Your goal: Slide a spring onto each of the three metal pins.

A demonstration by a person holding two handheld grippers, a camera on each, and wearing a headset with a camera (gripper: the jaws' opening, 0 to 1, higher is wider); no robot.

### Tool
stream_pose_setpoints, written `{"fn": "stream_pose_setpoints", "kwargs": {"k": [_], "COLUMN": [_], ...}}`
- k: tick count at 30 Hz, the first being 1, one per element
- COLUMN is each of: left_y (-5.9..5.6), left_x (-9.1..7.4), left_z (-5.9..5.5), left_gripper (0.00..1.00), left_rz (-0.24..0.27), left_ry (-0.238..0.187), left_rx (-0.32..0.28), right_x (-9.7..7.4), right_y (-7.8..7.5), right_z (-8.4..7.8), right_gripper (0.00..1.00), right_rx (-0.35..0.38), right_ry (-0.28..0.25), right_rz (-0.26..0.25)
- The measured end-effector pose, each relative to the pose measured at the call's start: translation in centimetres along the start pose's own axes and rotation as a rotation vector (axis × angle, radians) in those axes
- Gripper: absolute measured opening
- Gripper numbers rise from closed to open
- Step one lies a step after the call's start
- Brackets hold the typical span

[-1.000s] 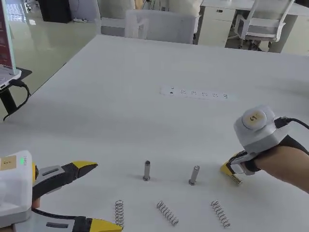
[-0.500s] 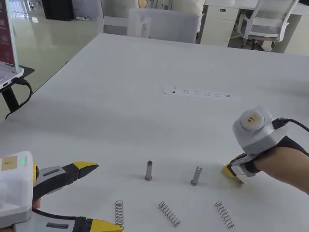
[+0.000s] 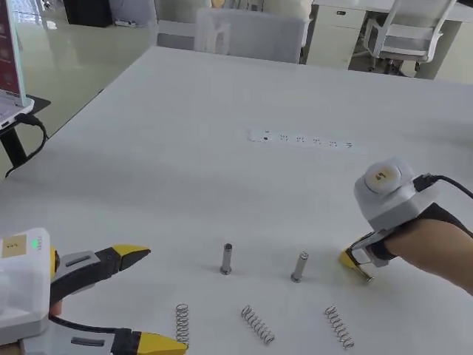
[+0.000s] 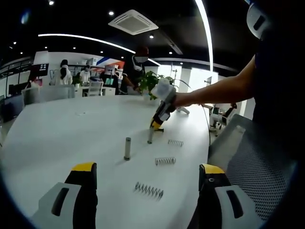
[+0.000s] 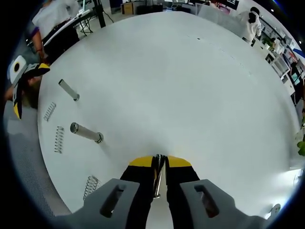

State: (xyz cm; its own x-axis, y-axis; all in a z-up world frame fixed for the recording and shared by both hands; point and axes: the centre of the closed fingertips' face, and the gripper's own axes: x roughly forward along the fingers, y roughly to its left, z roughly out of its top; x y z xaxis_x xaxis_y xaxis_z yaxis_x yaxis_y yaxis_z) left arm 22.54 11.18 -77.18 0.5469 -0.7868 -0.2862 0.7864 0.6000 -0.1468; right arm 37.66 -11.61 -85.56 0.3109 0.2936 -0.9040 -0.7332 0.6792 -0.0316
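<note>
Third pin (image 5: 157, 183) mostly hidden between the right tongs (image 5: 159, 160)

Round yellow sticker (image 3: 382, 176) up on top of the right gripper (image 3: 352, 261); dark marks on it, maybe two characters, too small to read; over on the left gripper (image 3: 166, 299), a pale yellow label (image 3: 13, 247) on its white top; there's print on it, but it blurs out; far left edge, a red panel (image 3: 4, 44) with pale lettering, also illegible; so labels in view, none that can be read.
</note>
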Motion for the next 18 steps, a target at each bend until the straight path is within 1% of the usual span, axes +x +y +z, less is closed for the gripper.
{"fn": "stream_pose_setpoints", "kwargs": {"k": [4,7,12,18], "left_y": [0.04,0.03,0.07,0.00], "left_x": [-0.04,-0.06,-0.11,0.03], "left_z": [0.08,0.03,0.21,0.47], "left_gripper": [0.85,0.85,0.85,0.85], "left_rz": [0.002,0.001,0.003,0.000], "left_ry": [-0.006,-0.002,-0.004,-0.011], "left_rx": [-0.003,-0.004,-0.001,0.002], "right_x": [0.05,0.02,0.01,0.02], "right_y": [-0.14,-0.16,-0.21,-0.17], "right_z": [-0.02,-0.07,-0.07,0.00], "right_gripper": [0.06,0.05,0.04,0.03], "right_rx": [0.014,0.016,0.044,0.053], "right_ry": [-0.008,-0.003,-0.007,-0.003], "right_rz": [0.001,0.001,-0.007,-0.033]}}
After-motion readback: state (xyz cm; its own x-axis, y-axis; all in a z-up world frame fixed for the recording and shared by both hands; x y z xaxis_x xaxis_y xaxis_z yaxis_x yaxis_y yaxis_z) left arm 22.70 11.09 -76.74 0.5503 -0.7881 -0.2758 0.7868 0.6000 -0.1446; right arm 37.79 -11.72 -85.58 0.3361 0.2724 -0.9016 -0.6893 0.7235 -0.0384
